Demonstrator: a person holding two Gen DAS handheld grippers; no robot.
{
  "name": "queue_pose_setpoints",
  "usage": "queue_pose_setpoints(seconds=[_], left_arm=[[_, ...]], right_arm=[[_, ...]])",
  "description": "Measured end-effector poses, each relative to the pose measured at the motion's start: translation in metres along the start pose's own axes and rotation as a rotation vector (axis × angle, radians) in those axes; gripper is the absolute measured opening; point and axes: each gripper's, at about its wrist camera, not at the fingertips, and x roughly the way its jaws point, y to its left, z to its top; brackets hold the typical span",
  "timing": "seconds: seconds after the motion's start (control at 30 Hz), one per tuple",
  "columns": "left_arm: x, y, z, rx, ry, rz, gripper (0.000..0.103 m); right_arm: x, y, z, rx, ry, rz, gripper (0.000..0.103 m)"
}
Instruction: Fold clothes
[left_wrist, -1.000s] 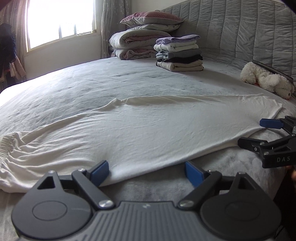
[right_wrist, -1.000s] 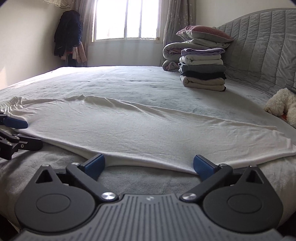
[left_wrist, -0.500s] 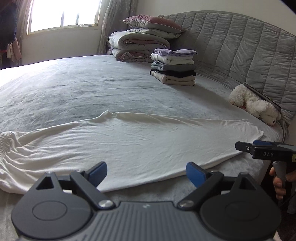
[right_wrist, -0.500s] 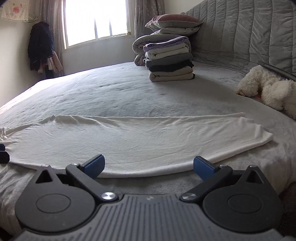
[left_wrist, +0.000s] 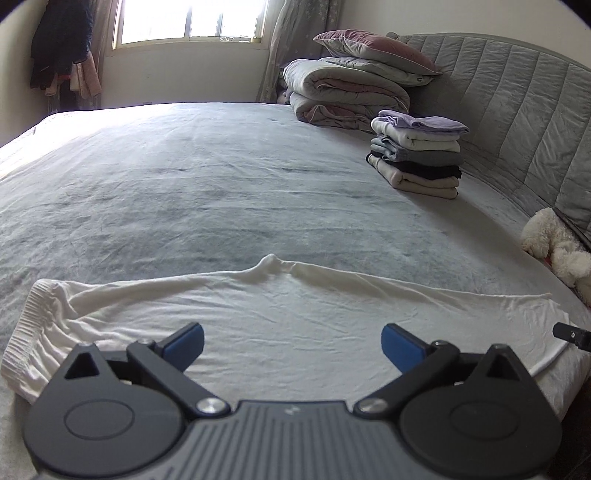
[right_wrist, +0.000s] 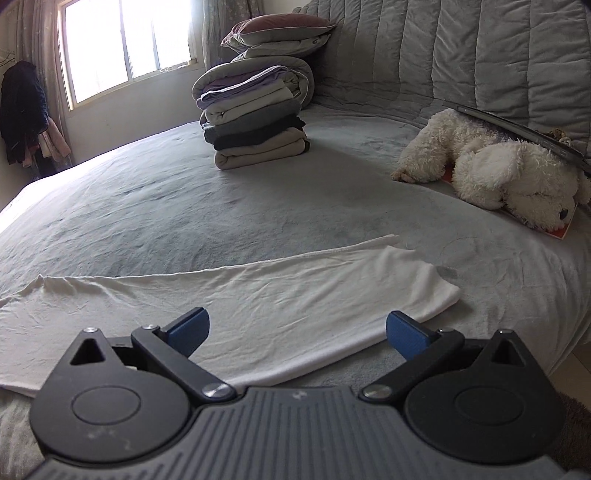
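left gripper (left_wrist: 291, 341): jaws wide, nothing between them; hangs over the near edge of the pants, toward the waistband end. Placed to take that near edge, by my guess.
right gripper (right_wrist: 297, 328): jaws wide, nothing held; over the near edge at the leg-hem end. Its tip shows at far right in the left view.
why two ends: one gripper per end suits a long garment, so both ends of an edge can lift together.
pants (left_wrist: 280, 325): white, flat along the near side of the bed, long axis left to right. Waistband (left_wrist: 26, 325) at left, hem (right_wrist: 436, 291) at right. Looks already doubled, one leg over the other: two layers show at the hem.
stage: lengthwise fold seems in place; still long, so a crosswise fold would fit. Cannot tell if it was just laid out or is being re-smoothed.
stack (left_wrist: 417, 155): folded clothes, far right near the headboard; likely where finished items go, kept clear of the work area.
bed (left_wrist: 207, 184): grey cover, wide flat surface for folding.
duvet (left_wrist: 343, 92): rolled, with pillow on top, far behind the stack.
plush dog (right_wrist: 495, 173): far right by the headboard, well apart from the pants.
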Motion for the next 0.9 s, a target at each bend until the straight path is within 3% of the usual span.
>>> queue_pose_setpoints(seconds=[0.1,0.17,0.27,0.47,0.53,0.73,0.9], left_arm=[[0.012,0.007,-0.011,-0.047,0.016,0.03,0.102],[0.018,0.006,-0.013,-0.016,0.06,0.065,0.102],[0.017,0.005,-0.016,0.029,0.033,0.063,0.102],[0.016,0.007,-0.019,0.023,0.008,0.065,0.102],[0.017,0.009,-0.021,0.01,0.006,0.068,0.102],[0.024,0.018,-0.026,-0.041,0.022,0.013,0.102],[0.026,0.02,-0.03,-0.045,0.019,-0.014,0.102]], right_arm=[[0.006,-0.009,0.002,0.033,0.039,-0.006,0.103],[0.01,-0.015,0.002,0.068,0.06,0.019,0.103],[0.013,-0.019,0.004,0.102,0.065,0.041,0.103],[0.016,-0.02,0.007,0.123,0.055,0.038,0.103],[0.015,-0.015,0.007,0.071,0.048,0.04,0.103],[0.027,-0.013,0.009,-0.003,0.134,0.023,0.103],[0.028,-0.027,0.012,0.07,0.135,0.032,0.103]])
